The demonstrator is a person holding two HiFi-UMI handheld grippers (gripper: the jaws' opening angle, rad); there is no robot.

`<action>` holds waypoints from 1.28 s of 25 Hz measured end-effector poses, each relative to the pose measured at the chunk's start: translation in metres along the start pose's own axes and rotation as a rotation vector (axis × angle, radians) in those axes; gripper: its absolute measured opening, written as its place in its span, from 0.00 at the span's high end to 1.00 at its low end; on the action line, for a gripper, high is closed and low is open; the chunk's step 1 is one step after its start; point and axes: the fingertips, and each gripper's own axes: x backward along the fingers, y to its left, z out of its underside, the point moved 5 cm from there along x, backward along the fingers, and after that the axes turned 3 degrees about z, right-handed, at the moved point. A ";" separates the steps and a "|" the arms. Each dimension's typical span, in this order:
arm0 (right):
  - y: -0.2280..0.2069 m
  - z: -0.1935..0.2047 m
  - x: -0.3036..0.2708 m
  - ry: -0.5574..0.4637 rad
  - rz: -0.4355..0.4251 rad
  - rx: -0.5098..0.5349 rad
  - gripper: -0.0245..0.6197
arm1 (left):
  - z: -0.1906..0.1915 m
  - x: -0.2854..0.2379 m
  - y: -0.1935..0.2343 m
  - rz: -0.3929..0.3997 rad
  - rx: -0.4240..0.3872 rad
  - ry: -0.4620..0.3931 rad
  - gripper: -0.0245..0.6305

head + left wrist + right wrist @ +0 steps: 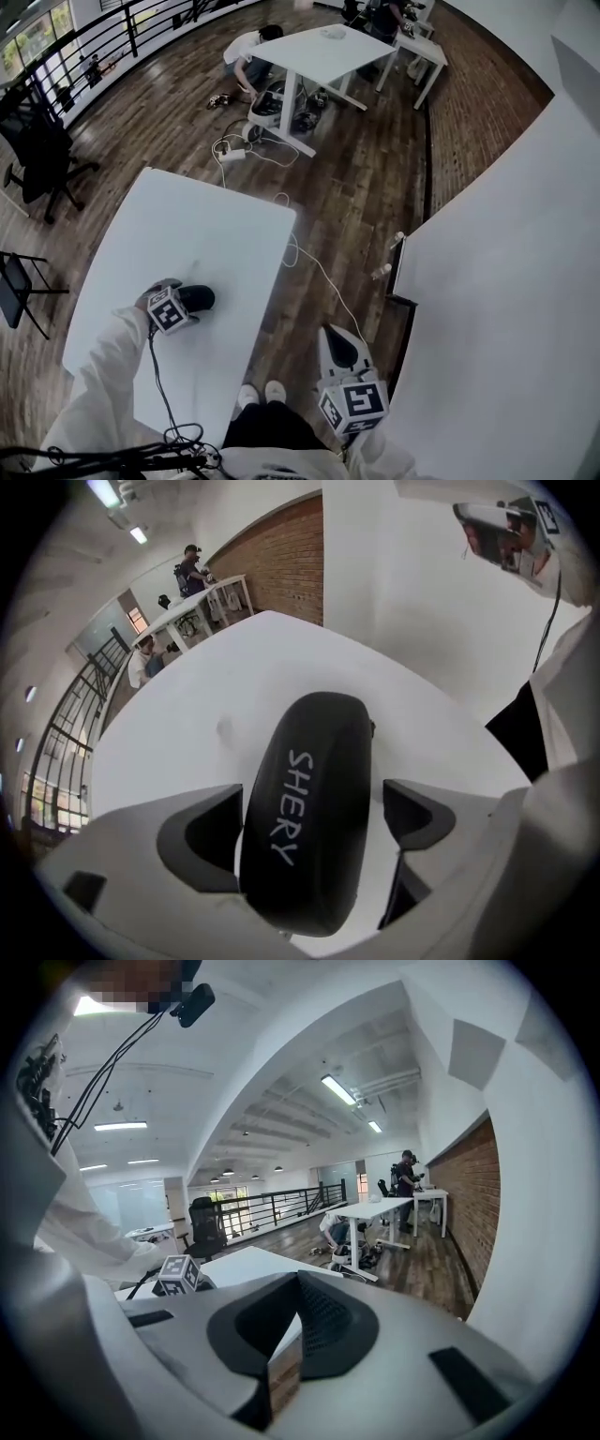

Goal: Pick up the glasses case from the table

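Left gripper view alone shows glasses case (314, 799) lettering (SHERY).

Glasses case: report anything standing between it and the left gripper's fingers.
Nothing visible does. The glasses case lies on the white table directly between the open fingers of the left gripper, which flank it without clamping.
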 end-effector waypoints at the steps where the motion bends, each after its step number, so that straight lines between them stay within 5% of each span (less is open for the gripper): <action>1: -0.001 0.002 0.001 0.001 0.004 -0.004 0.97 | 0.001 0.000 -0.001 0.008 0.011 0.000 0.22; 4: -0.002 0.005 0.002 0.005 0.015 -0.019 0.97 | 0.003 0.003 0.000 -0.009 0.033 -0.001 0.34; 9: 0.003 0.011 -0.001 0.016 0.003 -0.038 0.97 | 0.000 0.020 -0.002 -0.058 0.110 -0.048 0.38; 13: 0.014 0.009 -0.003 0.016 -0.028 -0.043 0.97 | -0.017 0.077 -0.014 -0.105 0.266 -0.284 0.40; 23: 0.051 -0.021 -0.023 -0.063 -0.141 -0.047 0.97 | -0.025 0.270 -0.065 -0.401 0.561 -0.931 0.41; 27: 0.069 -0.040 -0.026 -0.113 -0.202 -0.046 0.97 | -0.025 0.311 -0.098 -0.521 0.566 -1.022 0.41; 32: 0.091 -0.053 -0.022 -0.149 -0.251 -0.029 0.97 | -0.023 0.331 -0.117 -0.553 0.563 -1.056 0.41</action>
